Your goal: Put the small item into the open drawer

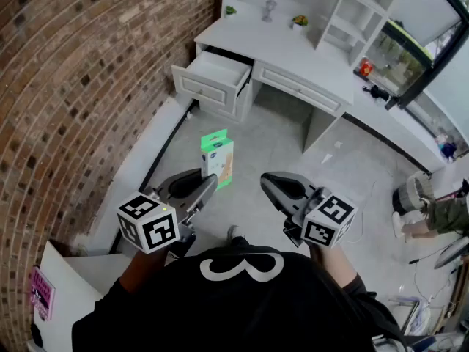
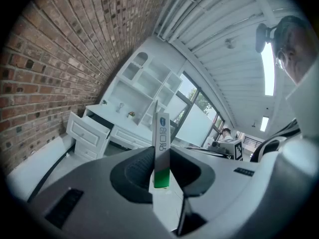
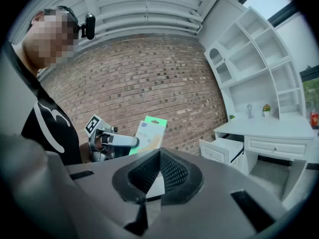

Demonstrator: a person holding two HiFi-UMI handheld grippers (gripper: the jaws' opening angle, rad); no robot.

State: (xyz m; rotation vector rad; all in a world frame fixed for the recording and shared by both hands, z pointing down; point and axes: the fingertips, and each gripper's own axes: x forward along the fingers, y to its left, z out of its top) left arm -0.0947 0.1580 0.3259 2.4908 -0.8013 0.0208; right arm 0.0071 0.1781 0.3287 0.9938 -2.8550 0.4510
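The left hand-held gripper point(image 1: 210, 185) clamps a slim green-and-white box point(image 1: 218, 160), held upright in mid-air. The open drawer point(image 1: 212, 75) lies well ahead of it, at the white bench's point(image 1: 249, 39) left end beside the brick wall point(image 1: 73, 86). The right hand-held gripper point(image 1: 270, 184) appears closed and empty.

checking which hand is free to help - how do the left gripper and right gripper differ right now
The left gripper is clamped on a flat green and white packet, which stands upright on edge; the right gripper holds nothing. The left gripper's jaws are kept apart by the packet's thickness, while the right gripper's jaws meet at the tips. Shared: they are held side by side, both pointing toward the white desk.
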